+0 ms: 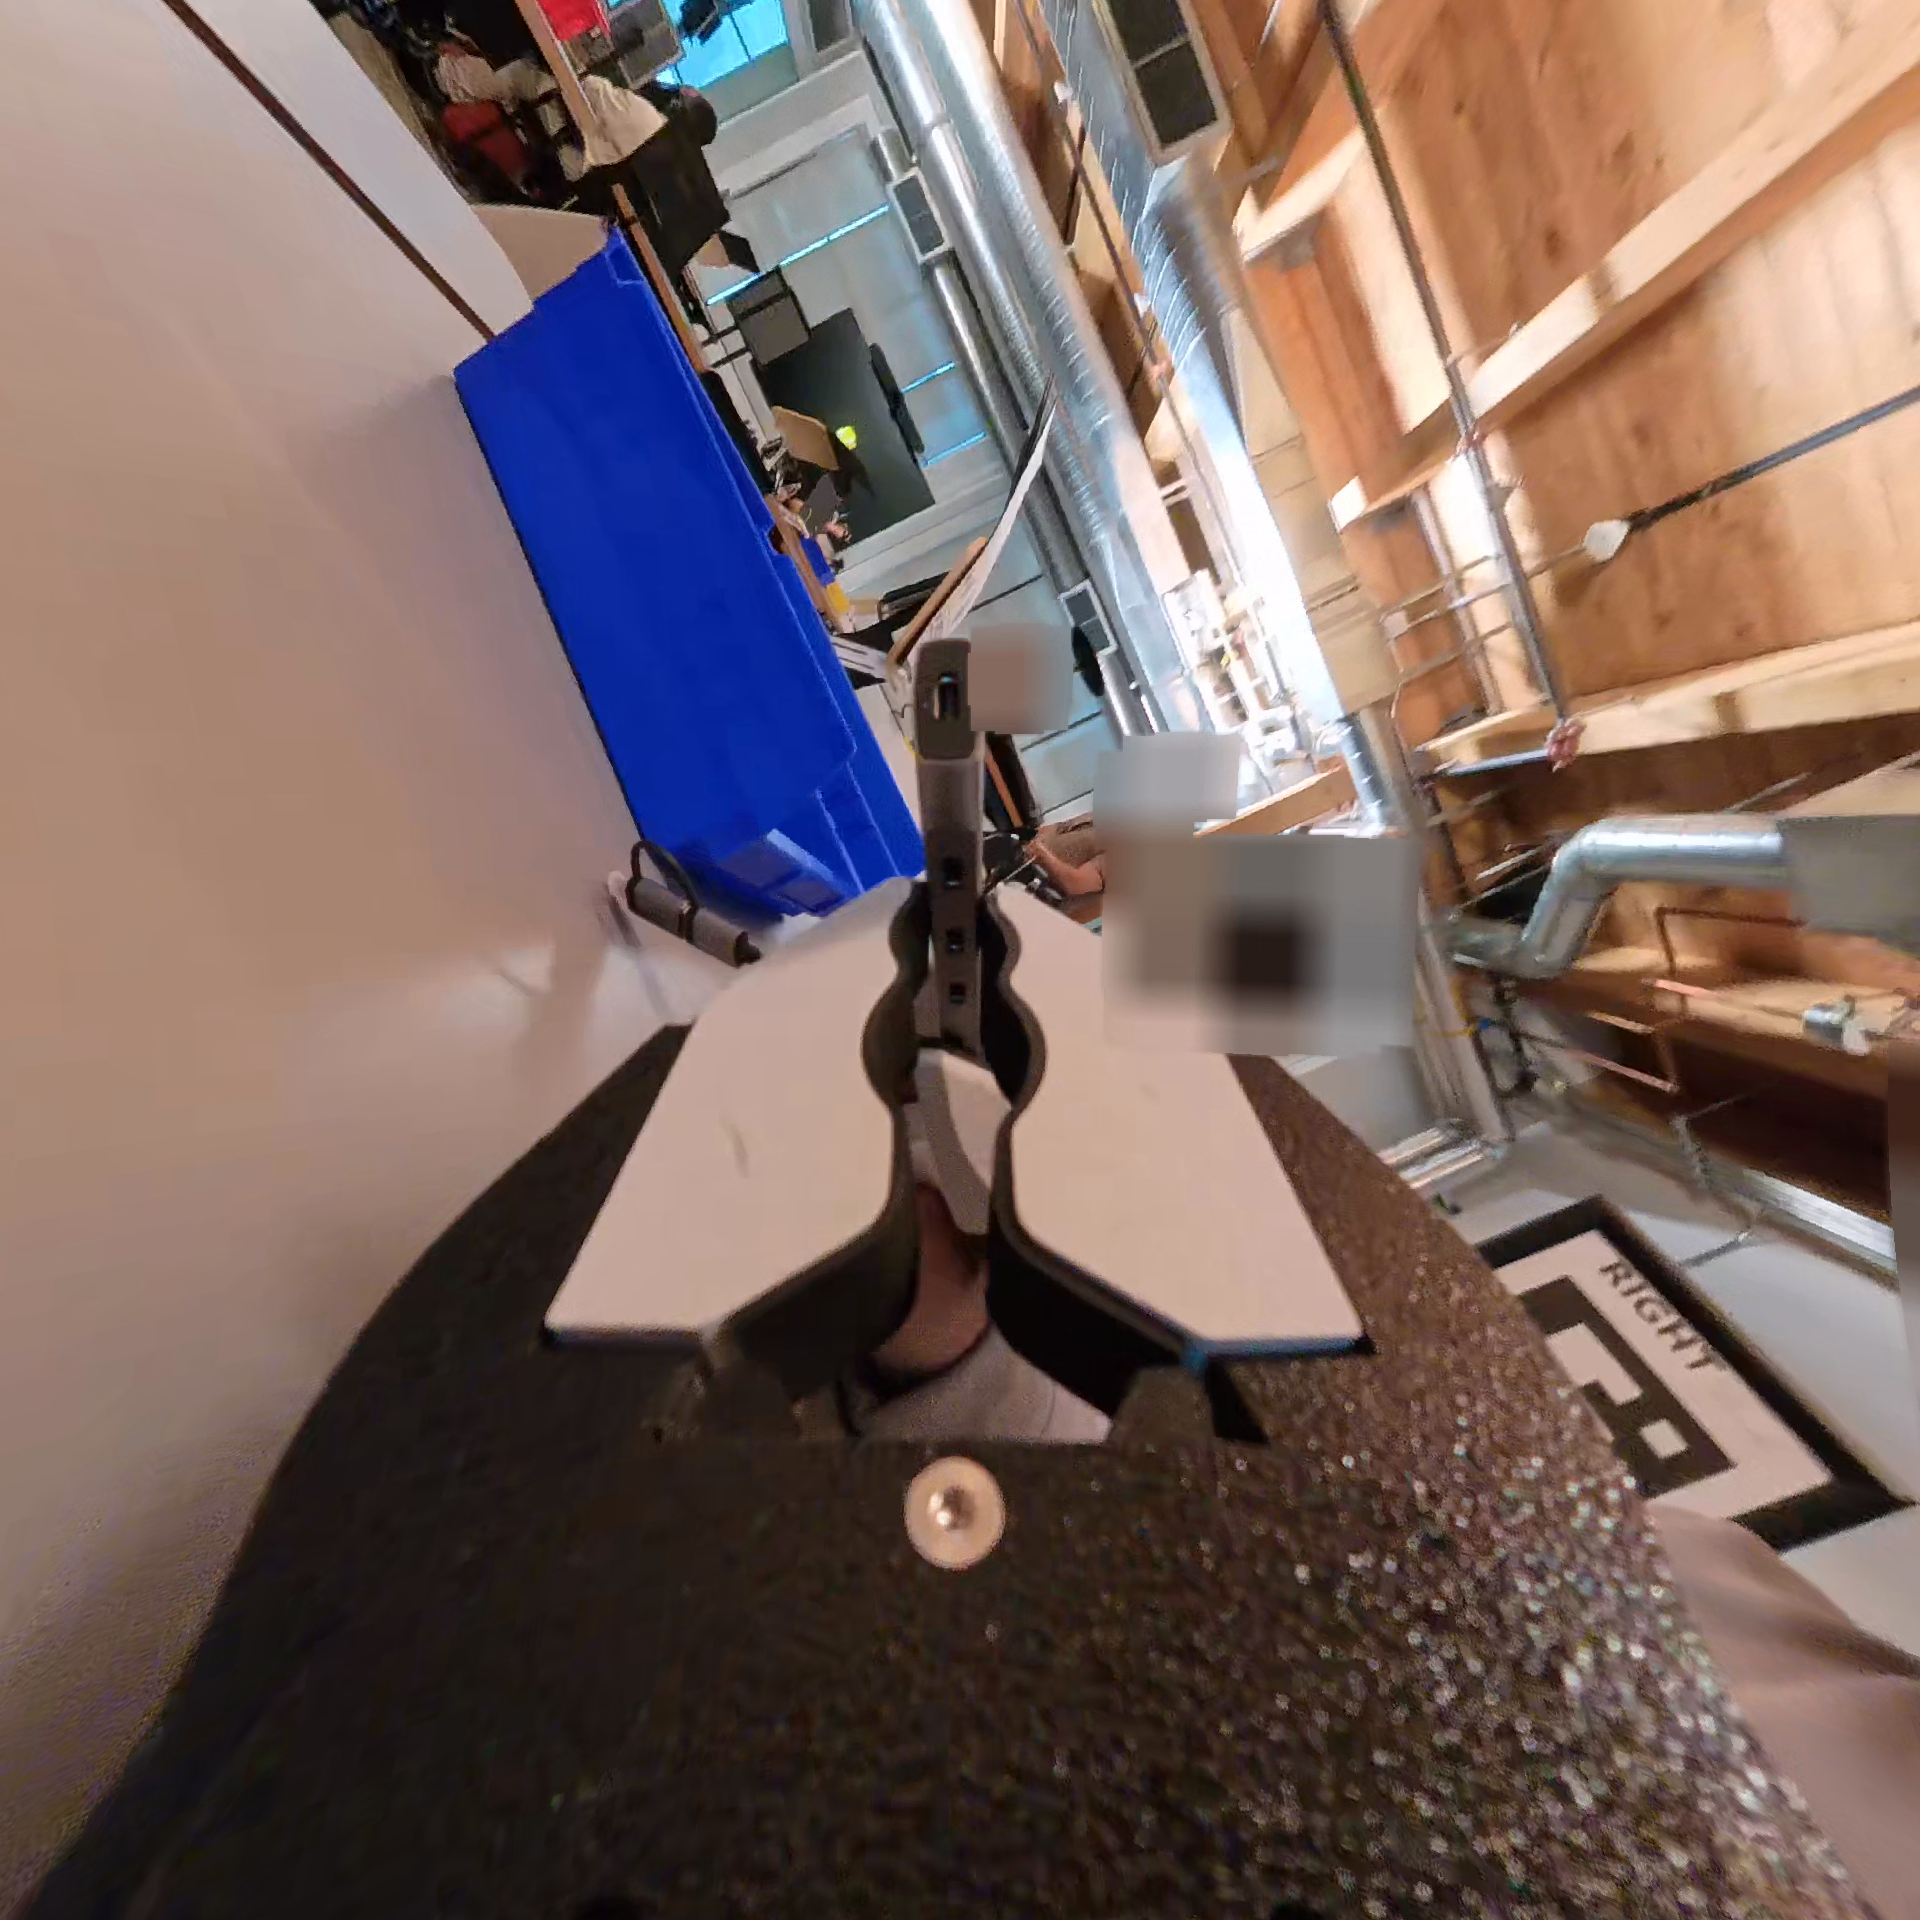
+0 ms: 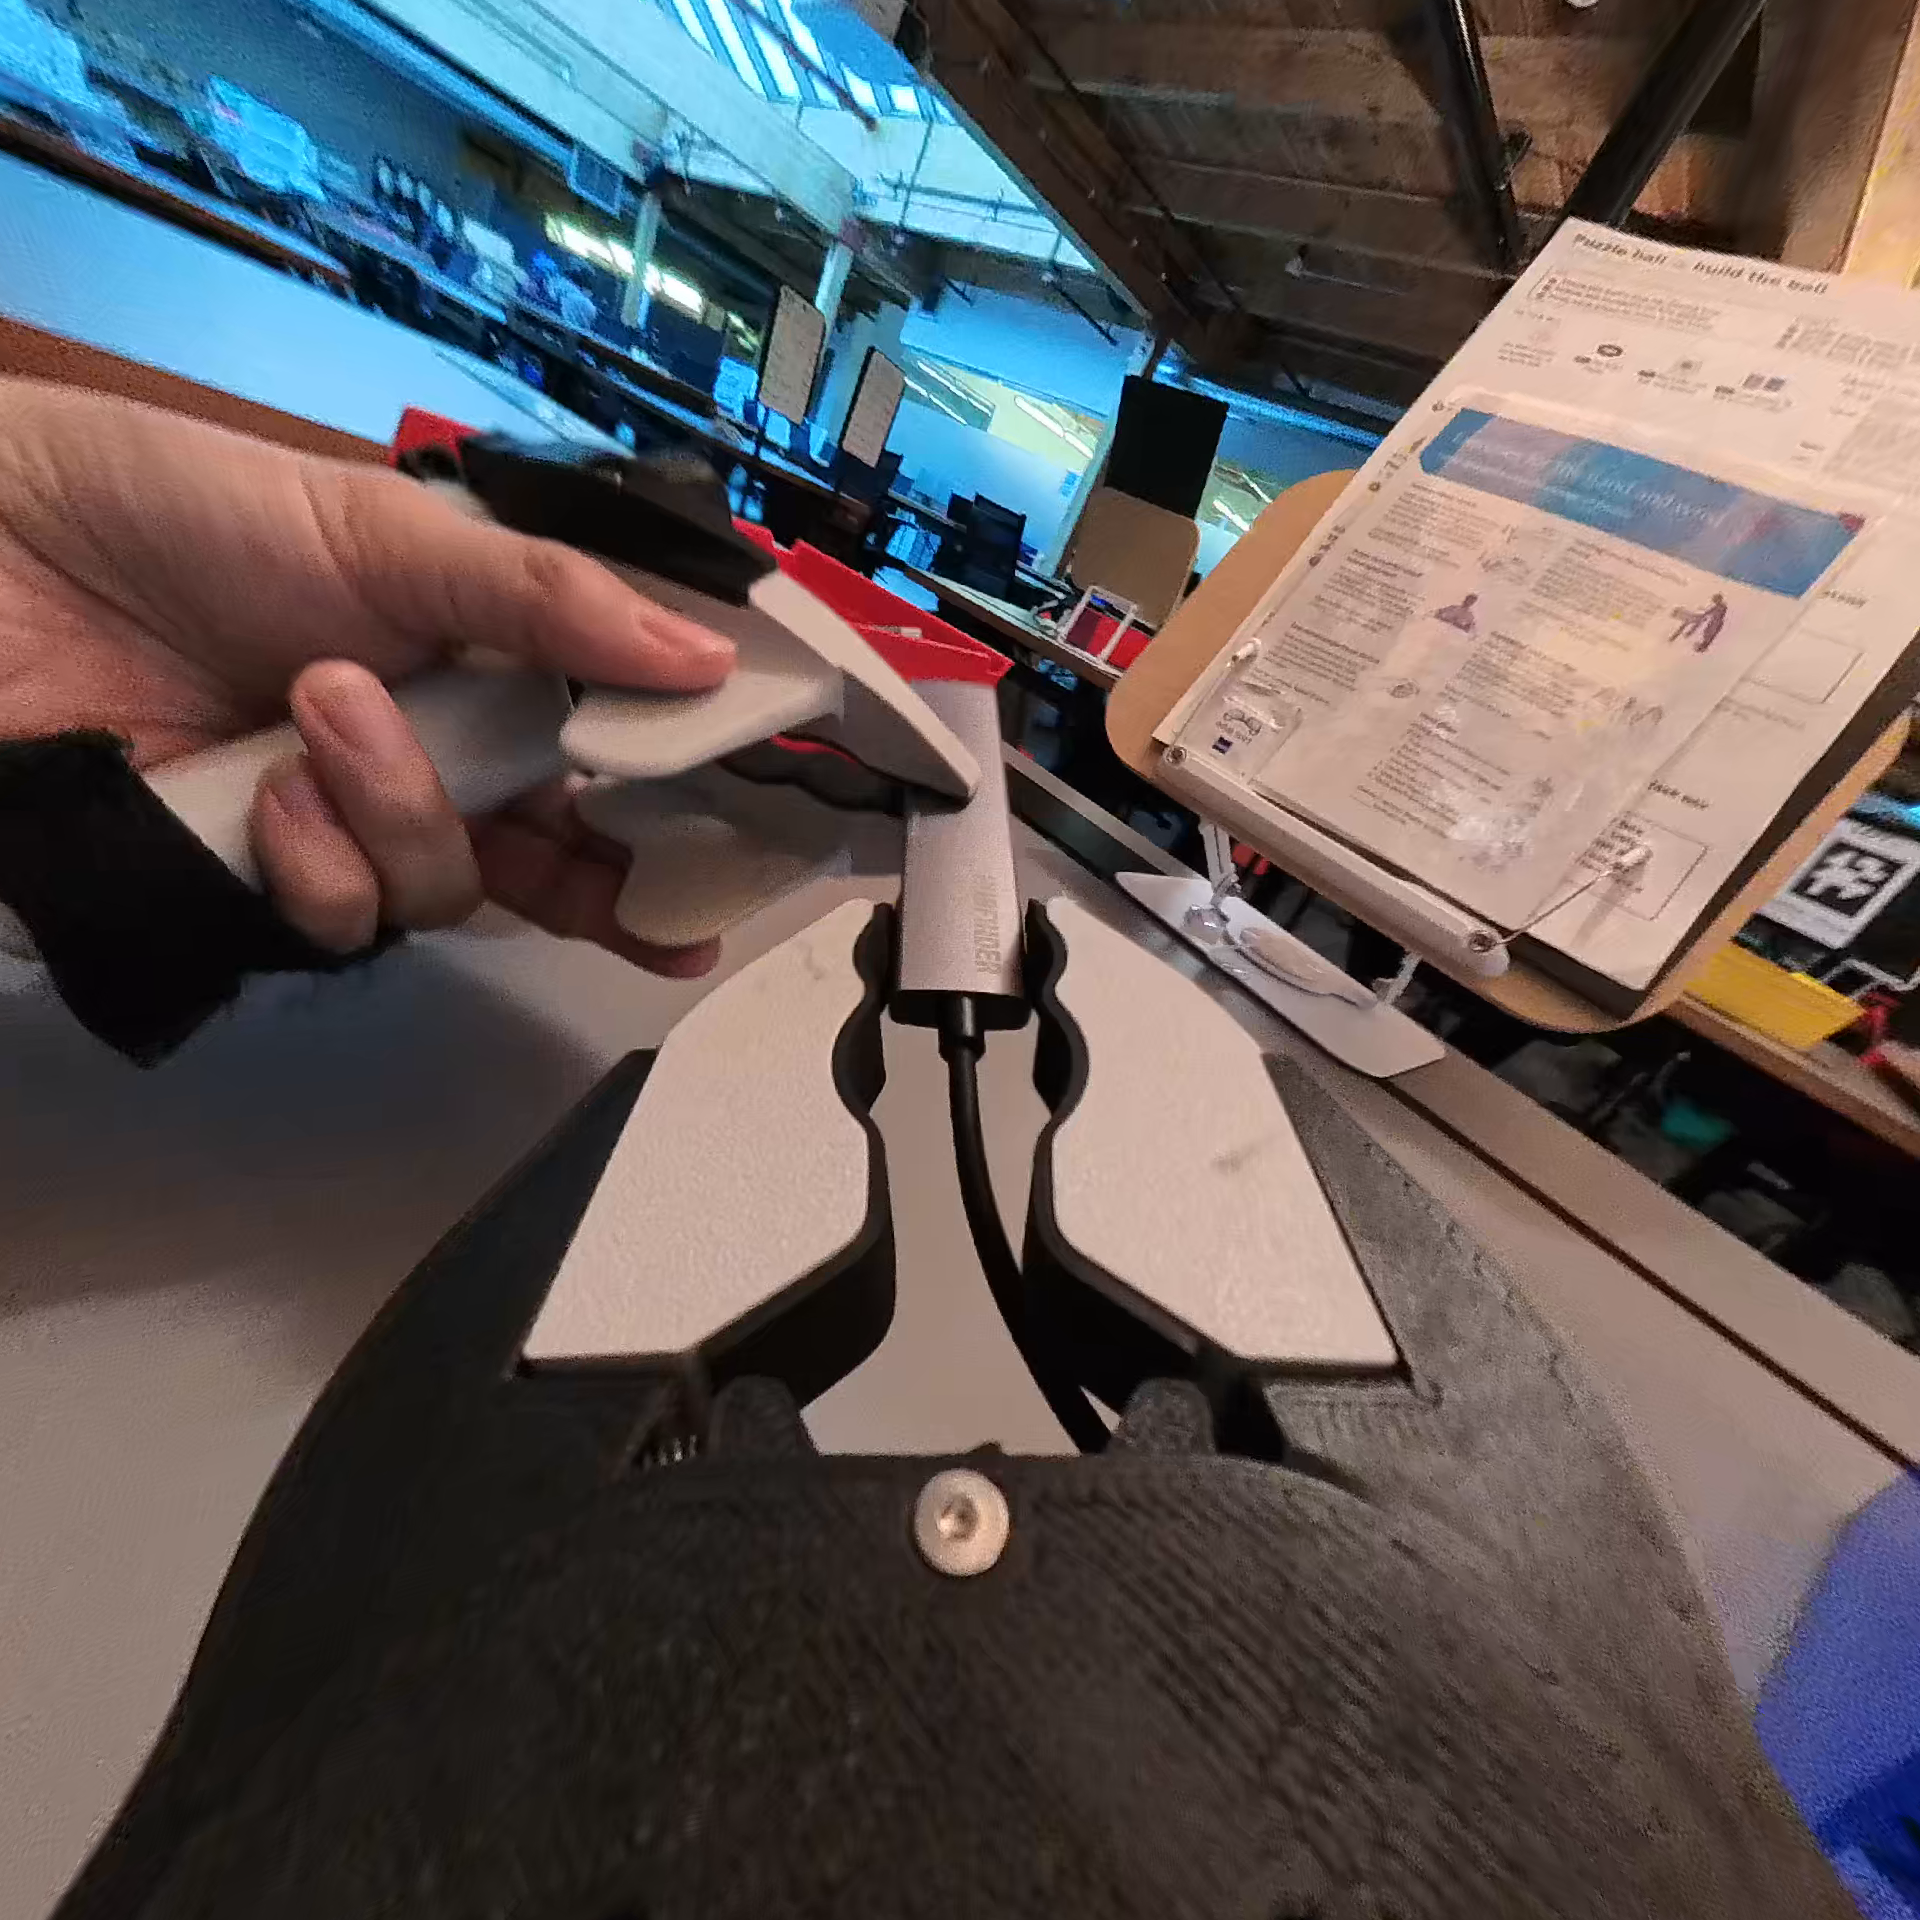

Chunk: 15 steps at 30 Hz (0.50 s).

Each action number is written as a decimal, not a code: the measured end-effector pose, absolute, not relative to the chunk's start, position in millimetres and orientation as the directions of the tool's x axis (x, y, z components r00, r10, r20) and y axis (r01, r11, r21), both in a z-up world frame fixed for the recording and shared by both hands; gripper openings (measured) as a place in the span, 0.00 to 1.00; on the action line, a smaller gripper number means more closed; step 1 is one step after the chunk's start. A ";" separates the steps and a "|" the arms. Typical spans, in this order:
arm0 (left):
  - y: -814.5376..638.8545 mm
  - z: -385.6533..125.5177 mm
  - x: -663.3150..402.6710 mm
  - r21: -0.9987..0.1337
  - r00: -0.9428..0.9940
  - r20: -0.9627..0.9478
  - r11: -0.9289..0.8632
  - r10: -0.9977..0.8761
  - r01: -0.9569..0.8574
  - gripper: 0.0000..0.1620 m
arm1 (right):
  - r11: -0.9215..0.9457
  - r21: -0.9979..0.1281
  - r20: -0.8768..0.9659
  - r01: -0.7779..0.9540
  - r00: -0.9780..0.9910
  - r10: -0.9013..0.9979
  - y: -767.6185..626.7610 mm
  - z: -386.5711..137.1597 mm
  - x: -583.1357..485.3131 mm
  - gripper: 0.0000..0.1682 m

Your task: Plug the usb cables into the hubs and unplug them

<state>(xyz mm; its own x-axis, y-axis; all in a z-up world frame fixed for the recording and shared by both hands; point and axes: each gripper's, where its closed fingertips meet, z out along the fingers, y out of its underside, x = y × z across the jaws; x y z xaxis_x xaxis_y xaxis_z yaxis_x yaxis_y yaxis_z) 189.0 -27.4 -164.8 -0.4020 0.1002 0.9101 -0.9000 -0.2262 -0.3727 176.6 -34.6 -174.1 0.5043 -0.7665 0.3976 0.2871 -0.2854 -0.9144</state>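
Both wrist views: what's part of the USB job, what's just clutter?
In the job:
- hub, grey, gripped at opposite ends by both grippers
- hub cable, black
- left gripper
- right gripper

Lying about:
- blue bin
- spare hubs on the table
- document stand
- red bin

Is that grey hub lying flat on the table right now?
No. In the right wrist view the grey hub is held up off the table, clamped between the right gripper fingers.
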 end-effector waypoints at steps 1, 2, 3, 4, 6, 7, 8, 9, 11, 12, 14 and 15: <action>-27.8 -166.9 189.7 -0.338 -0.369 0.923 -0.233 0.107 -0.912 0.05 | -0.261 -0.925 0.373 0.278 0.517 -0.771 -34.6 -174.4 176.3 0.15; -28.4 -167.1 190.0 -0.290 -0.326 0.936 -0.238 0.130 -0.927 0.05 | -0.256 -0.925 0.370 0.281 0.514 -0.774 -35.2 -173.4 176.2 0.15; -29.2 -167.3 190.5 -0.241 -0.283 0.947 -0.241 0.156 -0.940 0.05 | -0.255 -0.922 0.375 0.292 0.505 -0.777 -35.4 -172.1 175.7 0.15; -30.4 -167.9 190.8 -0.196 -0.240 0.954 -0.237 0.177 -0.952 0.05 | -0.257 -0.918 0.383 0.303 0.499 -0.778 -35.0 -171.3 175.4 0.15; -35.4 -170.7 186.8 -0.141 -0.181 0.962 -0.194 0.203 -0.971 0.05 | -0.256 -0.912 0.392 0.322 0.494 -0.776 -33.6 -170.0 174.6 0.16; -38.0 -170.7 184.6 -0.127 -0.163 0.964 -0.176 0.211 -0.976 0.05 | -0.255 -0.911 0.393 0.325 0.494 -0.776 -33.3 -169.8 174.5 0.16; -39.4 -169.5 184.2 -0.114 -0.150 0.965 -0.171 0.216 -0.979 0.05 | -0.252 -0.912 0.389 0.323 0.491 -0.780 -34.1 -169.3 175.0 0.17; -40.2 -168.1 185.1 -0.118 -0.153 0.966 -0.172 0.210 -0.978 0.05 | -0.245 -0.916 0.380 0.318 0.488 -0.786 -35.4 -168.8 176.0 0.16; -41.9 -165.6 186.9 -0.152 -0.183 0.966 -0.171 0.185 -0.974 0.05 | -0.227 -0.924 0.357 0.309 0.482 -0.800 -38.8 -167.2 177.8 0.15; -43.1 -164.9 187.7 -0.153 -0.184 0.967 -0.171 0.179 -0.973 0.05 | -0.217 -0.928 0.346 0.303 0.484 -0.804 -39.9 -166.7 178.5 0.15; -44.8 -163.7 189.3 -0.130 -0.164 0.968 -0.176 0.190 -0.976 0.05 | -0.188 -0.943 0.307 0.274 0.501 -0.810 -41.4 -166.6 180.2 0.15; -45.3 -163.8 190.4 -0.124 -0.158 0.969 -0.180 0.191 -0.976 0.05 | -0.168 -0.955 0.274 0.243 0.518 -0.810 -41.7 -167.7 181.3 0.15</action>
